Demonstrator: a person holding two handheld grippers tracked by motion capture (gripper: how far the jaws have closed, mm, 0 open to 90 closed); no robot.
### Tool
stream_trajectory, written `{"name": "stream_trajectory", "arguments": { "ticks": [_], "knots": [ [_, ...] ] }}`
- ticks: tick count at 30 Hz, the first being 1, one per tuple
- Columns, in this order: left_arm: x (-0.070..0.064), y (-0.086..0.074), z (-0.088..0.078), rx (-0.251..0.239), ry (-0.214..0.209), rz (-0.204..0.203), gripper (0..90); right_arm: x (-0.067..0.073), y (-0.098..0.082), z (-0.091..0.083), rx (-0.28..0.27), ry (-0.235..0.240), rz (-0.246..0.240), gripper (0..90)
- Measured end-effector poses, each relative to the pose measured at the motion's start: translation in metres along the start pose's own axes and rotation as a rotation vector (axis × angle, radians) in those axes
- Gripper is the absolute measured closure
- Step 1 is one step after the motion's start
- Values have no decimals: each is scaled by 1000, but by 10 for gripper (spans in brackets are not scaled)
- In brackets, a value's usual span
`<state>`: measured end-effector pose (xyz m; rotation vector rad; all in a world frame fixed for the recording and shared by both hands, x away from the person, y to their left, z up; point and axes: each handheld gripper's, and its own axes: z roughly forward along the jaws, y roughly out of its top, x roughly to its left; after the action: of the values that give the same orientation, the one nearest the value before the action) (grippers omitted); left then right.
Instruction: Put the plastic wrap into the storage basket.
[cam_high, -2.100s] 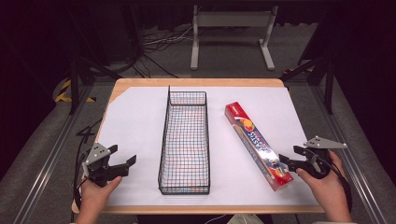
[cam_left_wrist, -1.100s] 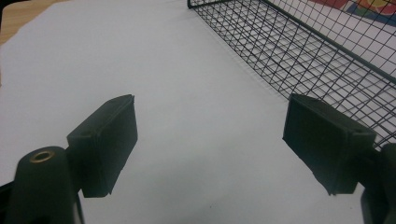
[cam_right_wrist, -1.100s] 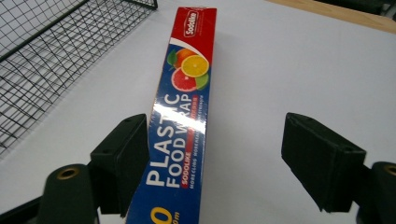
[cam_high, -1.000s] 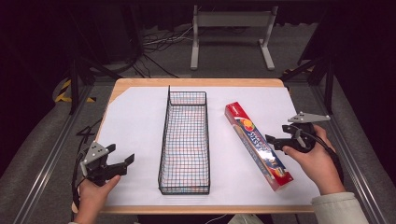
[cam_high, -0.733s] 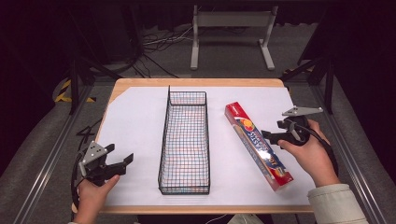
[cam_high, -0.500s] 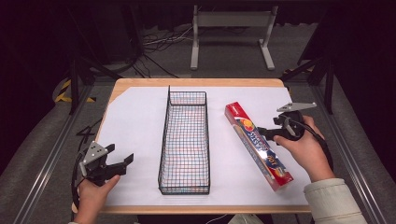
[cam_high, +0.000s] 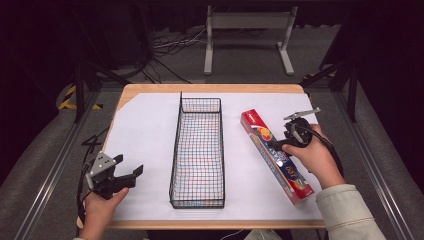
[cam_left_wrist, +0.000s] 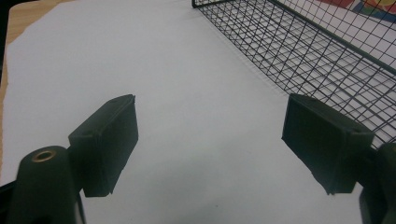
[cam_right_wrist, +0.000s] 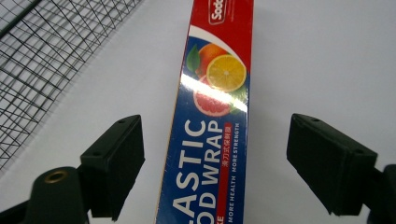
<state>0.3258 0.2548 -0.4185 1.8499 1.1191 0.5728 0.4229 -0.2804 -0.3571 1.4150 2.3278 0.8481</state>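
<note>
A long red and blue plastic wrap box (cam_high: 259, 130) (cam_right_wrist: 219, 93) lies slanted on the white sheet, right of a black wire basket (cam_high: 197, 99). My right gripper (cam_high: 280, 145) (cam_right_wrist: 217, 163) hovers over the middle of the box. Its jaws have just been opening and now stand wide on either side of the box, and the pads do not touch it. My left gripper (cam_high: 129, 168) (cam_left_wrist: 210, 149) is open near the table's front left corner, with only white paper between its jaws. It points toward the basket (cam_left_wrist: 327, 56).
The basket (cam_right_wrist: 42, 56) is long, narrow and empty, running from front to back at the table's middle. White paper (cam_high: 145, 135) covers the wooden table. Metal rails run along both sides, and a stand and cables lie on the floor beyond the far edge.
My right hand has come from the table's right front edge leftward and away from the person, over the box. The left hand and gripper have stayed put.
</note>
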Motion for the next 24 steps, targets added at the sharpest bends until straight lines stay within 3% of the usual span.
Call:
{"name": "stream_trajectory", "arguments": {
  "ticks": [8, 24],
  "knots": [
    [0, -1, 1, 6, 3, 0, 188, 0, -4, 16, 84, -2, 12, 192],
    [0, -1, 2, 14, 5, 0, 188, 4, -7, 37, 189, -32, 14, 188]
  ]
}}
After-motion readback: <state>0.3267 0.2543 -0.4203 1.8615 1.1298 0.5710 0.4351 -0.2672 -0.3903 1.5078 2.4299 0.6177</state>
